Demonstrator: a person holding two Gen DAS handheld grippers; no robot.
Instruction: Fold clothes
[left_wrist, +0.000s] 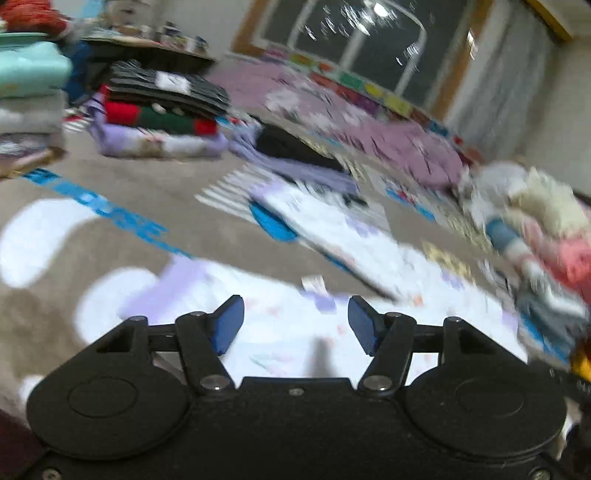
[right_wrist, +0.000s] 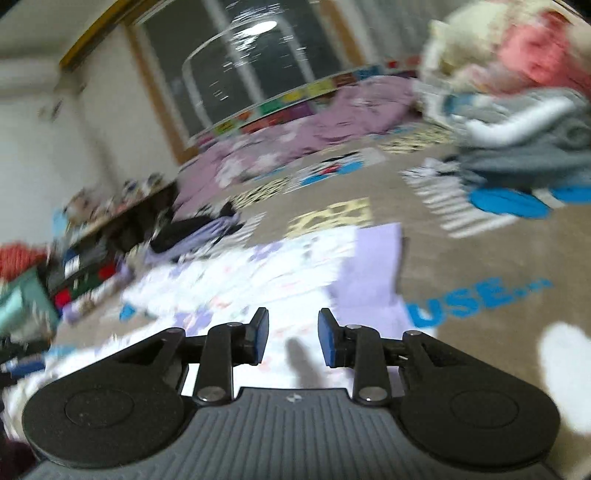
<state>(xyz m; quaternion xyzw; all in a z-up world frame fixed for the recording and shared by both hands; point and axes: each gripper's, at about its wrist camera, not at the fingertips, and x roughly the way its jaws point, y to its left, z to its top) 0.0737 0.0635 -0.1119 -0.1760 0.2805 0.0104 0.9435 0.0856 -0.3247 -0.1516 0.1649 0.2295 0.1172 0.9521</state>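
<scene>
White cloth with a faint pastel print and lilac trim, the garment (left_wrist: 295, 325) lies spread flat on the beige carpet (left_wrist: 155, 177), directly under both grippers. From the left wrist view the left gripper (left_wrist: 295, 325) hovers just above it with its blue-padded jaws wide apart and nothing between them. From the right wrist view the right gripper (right_wrist: 293, 341) hangs over the same garment (right_wrist: 258, 273), its jaws also apart, though by a narrower gap, and empty; a lilac sleeve or flap (right_wrist: 373, 273) lies just beyond its right finger, next to the blue lettering (right_wrist: 480, 299) printed on the carpet. Toward the carpet's far left edge stands a stack of folded clothes (left_wrist: 159, 114), dark on top, red and green below. At the far right edge sits an unsorted heap of laundry (left_wrist: 535, 229) in cream, pink and grey. Both views are motion-blurred.
</scene>
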